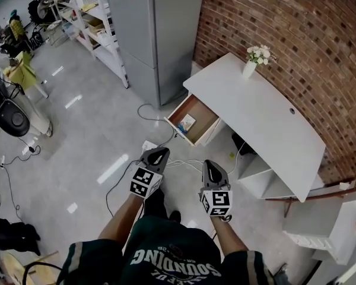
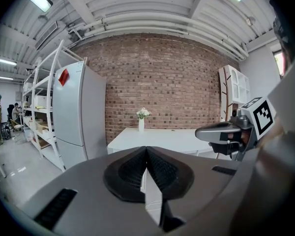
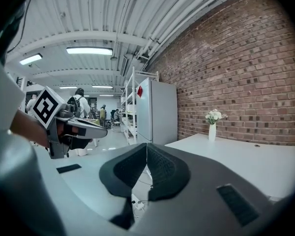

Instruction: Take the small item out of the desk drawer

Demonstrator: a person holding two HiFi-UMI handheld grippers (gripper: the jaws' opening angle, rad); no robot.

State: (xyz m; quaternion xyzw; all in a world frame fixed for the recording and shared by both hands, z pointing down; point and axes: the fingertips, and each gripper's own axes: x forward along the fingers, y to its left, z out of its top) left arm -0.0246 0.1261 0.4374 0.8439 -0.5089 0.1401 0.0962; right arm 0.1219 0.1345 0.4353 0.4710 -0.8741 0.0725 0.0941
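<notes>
Only my head view shows the open white wood-lined drawer [image 1: 204,114] holding a small white-and-blue flat item [image 1: 187,122]. My left gripper [image 1: 160,152] and right gripper [image 1: 211,164] have their jaws together, empty.

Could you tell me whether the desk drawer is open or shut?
Open: the drawer juts out from the white desk, its wooden inside exposed, with a small item lying in it.
</notes>
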